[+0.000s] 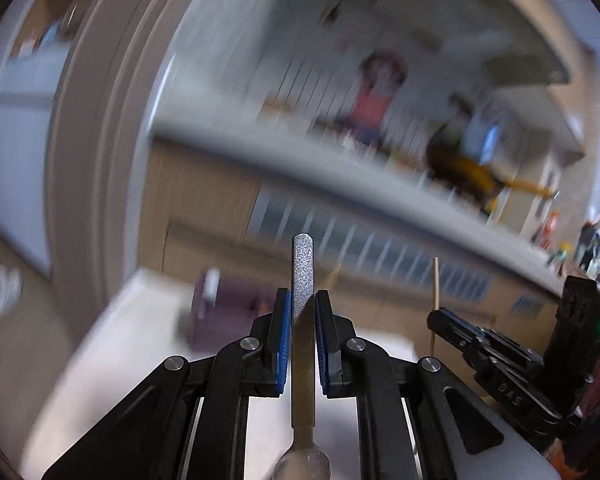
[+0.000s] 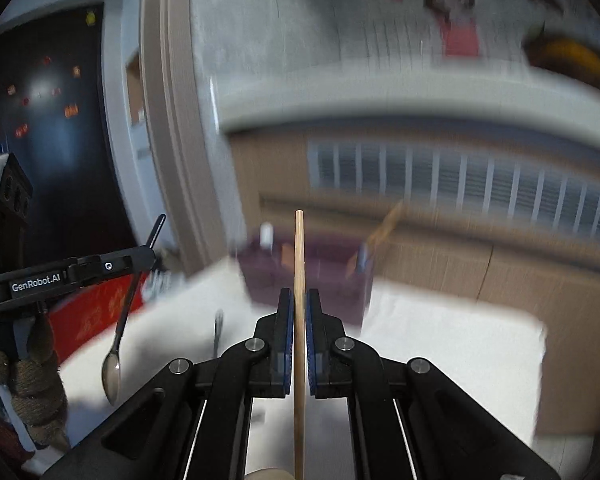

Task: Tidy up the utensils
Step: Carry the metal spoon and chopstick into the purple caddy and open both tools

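My left gripper (image 1: 302, 300) is shut on a metal spoon (image 1: 302, 272), handle pointing up and forward, bowl hanging below near the bottom edge. It holds the spoon above the white table (image 1: 140, 340). My right gripper (image 2: 299, 300) is shut on a thin wooden chopstick (image 2: 299, 248), held upright between the blue pads. In the right wrist view the left gripper (image 2: 140, 258) shows at the left with the spoon (image 2: 118, 344) hanging from it. In the left wrist view the right gripper (image 1: 436, 316) shows at the right with the chopstick (image 1: 435, 284). A dark purple utensil holder (image 2: 300, 276) stands ahead on the table, blurred.
The holder (image 1: 224, 312) has something wooden (image 2: 384, 228) sticking out of it. Another dark utensil (image 2: 218, 328) lies on the white table (image 2: 440, 340). A brown cabinet (image 2: 460, 248) with a slatted vent stands behind the table. A doorframe (image 1: 100, 120) is at the left.
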